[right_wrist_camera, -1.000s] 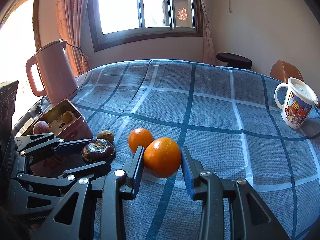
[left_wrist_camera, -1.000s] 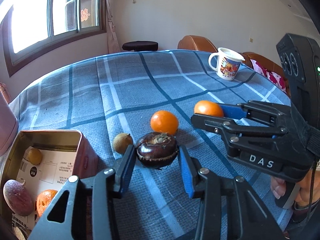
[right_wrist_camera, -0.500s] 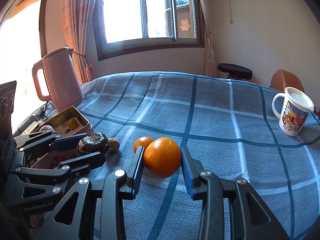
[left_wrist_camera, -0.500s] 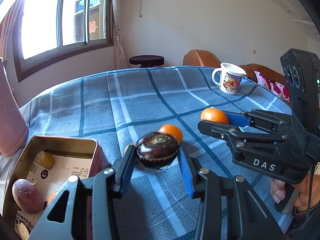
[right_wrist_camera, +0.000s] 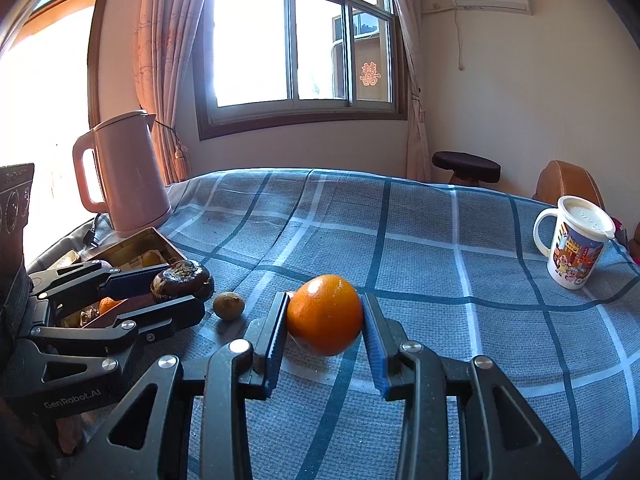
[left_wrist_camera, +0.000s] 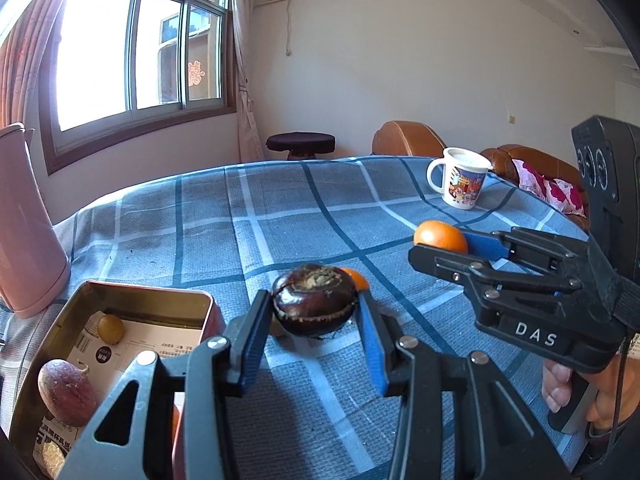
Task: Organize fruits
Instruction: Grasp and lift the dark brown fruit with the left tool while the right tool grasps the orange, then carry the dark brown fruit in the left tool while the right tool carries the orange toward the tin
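Observation:
My left gripper is shut on a dark purple-brown round fruit and holds it above the table, just right of the open metal tin. The tin holds a purple fruit and a small yellow fruit. My right gripper is shut on an orange, also lifted; it shows in the left wrist view. Another orange lies on the cloth behind the dark fruit. A small brown fruit lies on the cloth between the grippers.
A pink kettle stands behind the tin at the table's left edge. A lidded picture mug stands at the far right. The table has a blue checked cloth. Brown chairs and a stool stand beyond it.
Both grippers have lifted their fruits up off the cloth. The left gripper has moved left toward the tin, and the views have tilted upward.

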A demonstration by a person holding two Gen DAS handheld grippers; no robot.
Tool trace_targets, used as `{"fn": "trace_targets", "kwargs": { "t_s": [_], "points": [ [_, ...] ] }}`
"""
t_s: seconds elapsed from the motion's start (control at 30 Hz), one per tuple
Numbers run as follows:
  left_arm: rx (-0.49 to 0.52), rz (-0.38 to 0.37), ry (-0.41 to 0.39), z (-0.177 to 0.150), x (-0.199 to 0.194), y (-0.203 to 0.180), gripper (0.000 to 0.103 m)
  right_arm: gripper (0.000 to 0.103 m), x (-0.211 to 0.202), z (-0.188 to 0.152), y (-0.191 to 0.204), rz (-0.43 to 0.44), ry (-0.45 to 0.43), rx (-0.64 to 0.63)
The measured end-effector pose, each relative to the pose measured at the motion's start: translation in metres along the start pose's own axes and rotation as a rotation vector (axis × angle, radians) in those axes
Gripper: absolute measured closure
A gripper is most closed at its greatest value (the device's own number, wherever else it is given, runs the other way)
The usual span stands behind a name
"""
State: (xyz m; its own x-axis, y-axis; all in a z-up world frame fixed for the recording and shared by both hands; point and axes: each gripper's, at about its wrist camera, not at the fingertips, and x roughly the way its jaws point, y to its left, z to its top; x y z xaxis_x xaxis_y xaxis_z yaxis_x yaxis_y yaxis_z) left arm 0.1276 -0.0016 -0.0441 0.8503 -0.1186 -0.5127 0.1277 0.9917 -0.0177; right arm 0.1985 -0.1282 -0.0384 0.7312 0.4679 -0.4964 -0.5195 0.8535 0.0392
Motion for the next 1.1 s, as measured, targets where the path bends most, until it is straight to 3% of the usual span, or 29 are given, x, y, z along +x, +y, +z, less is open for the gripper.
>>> {"fn": "trace_targets", "kwargs": {
  "t_s": [1.1],
  "points": [
    [-0.005, 0.038, -0.136, -0.003, -0.025, 0.002, 0.058, 0.065, -0.026, -0.004, 0.006, -0.035, -0.137, -0.026]
  ]
}}
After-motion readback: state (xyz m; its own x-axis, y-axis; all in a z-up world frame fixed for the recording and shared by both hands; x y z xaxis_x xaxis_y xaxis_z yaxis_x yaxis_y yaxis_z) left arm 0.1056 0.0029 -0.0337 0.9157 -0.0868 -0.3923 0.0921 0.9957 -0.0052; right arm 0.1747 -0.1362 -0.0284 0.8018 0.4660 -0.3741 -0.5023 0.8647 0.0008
